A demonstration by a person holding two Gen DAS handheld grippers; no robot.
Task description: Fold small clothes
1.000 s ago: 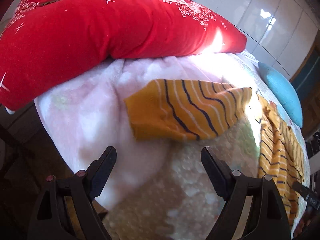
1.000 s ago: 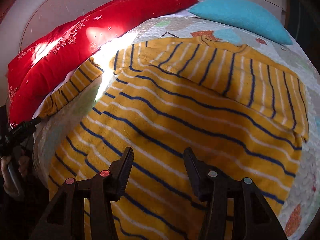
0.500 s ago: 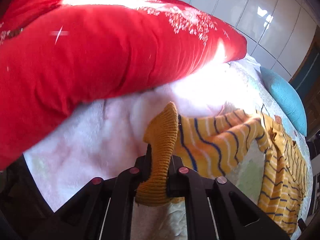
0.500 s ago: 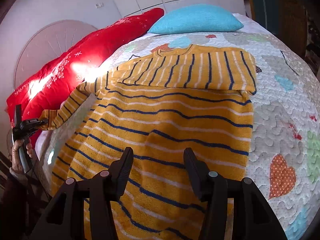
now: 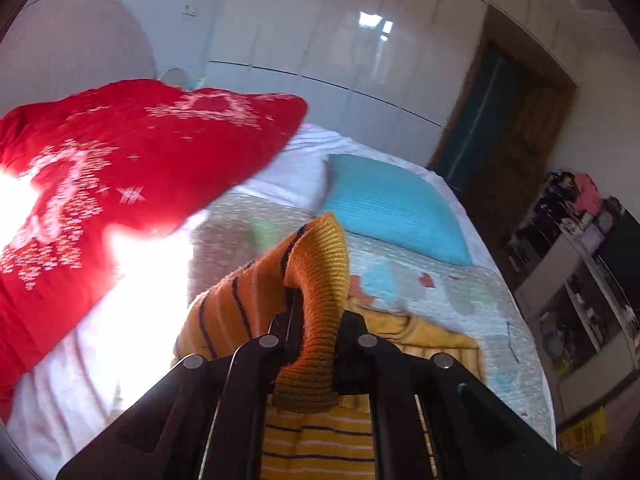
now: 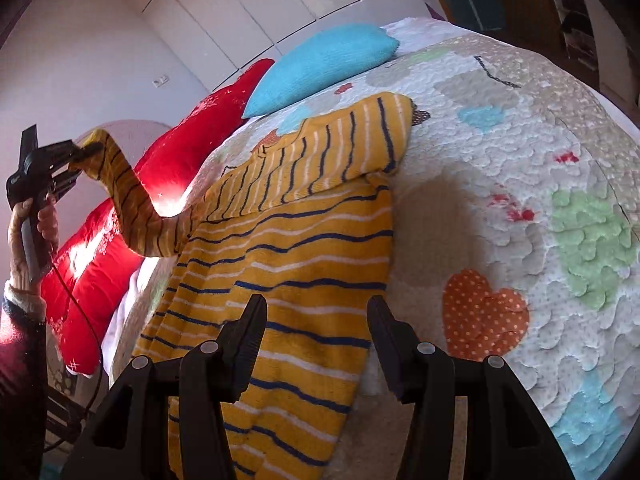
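Sweater sleeve cuff point(image 5: 316, 320) clamped in left tool point(image 5: 314, 332), raised above bed.

- A bed with a patterned quilt point(image 6: 520, 184) is seen.
- Glossy white wardrobe doors point(image 5: 320, 40) are reflected by light.
- A dark doorway point(image 5: 500, 128) is seen.
- Cluttered shelves point(image 5: 580, 280) are placed alongside.

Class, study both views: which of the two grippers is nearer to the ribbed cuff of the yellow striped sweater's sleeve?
Left. The left gripper is clamped on the ribbed cuff, lifting the sleeve off the bed. The right gripper hangs open over the sweater's body, well away from it.
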